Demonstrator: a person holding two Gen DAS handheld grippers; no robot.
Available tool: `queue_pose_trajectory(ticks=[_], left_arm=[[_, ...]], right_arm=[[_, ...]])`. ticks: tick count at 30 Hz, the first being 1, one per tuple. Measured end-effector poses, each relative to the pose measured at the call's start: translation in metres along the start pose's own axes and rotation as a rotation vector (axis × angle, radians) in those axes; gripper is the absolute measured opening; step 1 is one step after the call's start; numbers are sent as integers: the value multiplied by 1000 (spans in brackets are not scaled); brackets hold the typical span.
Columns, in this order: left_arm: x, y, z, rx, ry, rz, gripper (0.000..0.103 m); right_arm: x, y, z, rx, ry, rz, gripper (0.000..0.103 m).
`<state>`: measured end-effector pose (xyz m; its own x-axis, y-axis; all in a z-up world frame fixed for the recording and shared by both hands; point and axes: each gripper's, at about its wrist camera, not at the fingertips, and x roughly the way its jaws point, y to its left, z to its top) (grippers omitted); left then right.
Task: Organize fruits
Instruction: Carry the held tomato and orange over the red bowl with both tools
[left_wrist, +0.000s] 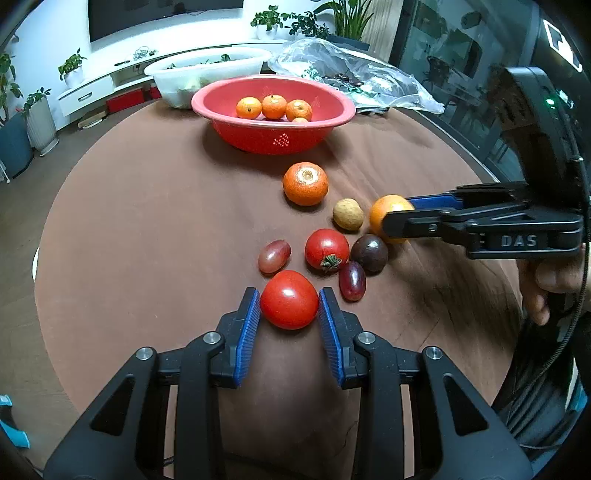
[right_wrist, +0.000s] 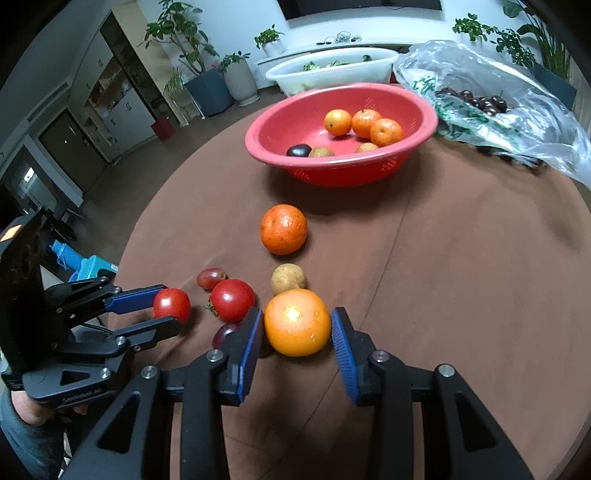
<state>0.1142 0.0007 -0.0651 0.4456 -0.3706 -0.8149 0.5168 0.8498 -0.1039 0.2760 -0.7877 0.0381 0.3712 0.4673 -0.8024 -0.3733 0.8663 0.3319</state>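
The round tabletop (left_wrist: 147, 221), draped in a matte brown cloth, is carrying everything. At its far edge a white translucent plastic tub (right_wrist: 332, 72) is holding leafy greens, and beside it a crinkled clear plastic bag (right_wrist: 498, 99) is lying open around a heap of dark cherries (right_wrist: 484, 101).

In front of these is sitting the red plastic colander bowl (right_wrist: 340, 125), perforated low on its wall. Inside it are resting three small glossy mandarins (right_wrist: 364, 123), two tan rough-skinned round fruits and one dark purple one.

On the cloth near the bowl a large dimpled orange (left_wrist: 305, 183) is lying alone. Closer in is clustering a mixed group — a tan fruit (left_wrist: 348, 214), a dark purple passion fruit (left_wrist: 369, 253), a stemmed tomato (left_wrist: 327, 249) and two smooth red grapes (left_wrist: 274, 256).

The right tongs (right_wrist: 297, 334) are standing around a smooth yellow-orange citrus (right_wrist: 297, 322) on the cloth: the left blue ribbed pad is touching it, the right pad is showing a sliver of gap, so a firm grip cannot be told. The left tongs (left_wrist: 289, 308) are clamping a shiny red tomato (left_wrist: 289, 300) between both pads, narrow — down at the cloth.
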Motion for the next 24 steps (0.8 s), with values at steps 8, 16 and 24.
queue_pose_trajectory(ticks=[8,16,24], left_arm=[[-7,5,16,-11,-37,7,31],[-22,19,70,4,-116,36,31],[-16,31,148,46,-171,48,31]], right_arm=[[-26,-10,-3,27,-42,-4,41],[-55,-44,24,86,-113,-60,41],[-69,-43,85,41,-188,-93,41]])
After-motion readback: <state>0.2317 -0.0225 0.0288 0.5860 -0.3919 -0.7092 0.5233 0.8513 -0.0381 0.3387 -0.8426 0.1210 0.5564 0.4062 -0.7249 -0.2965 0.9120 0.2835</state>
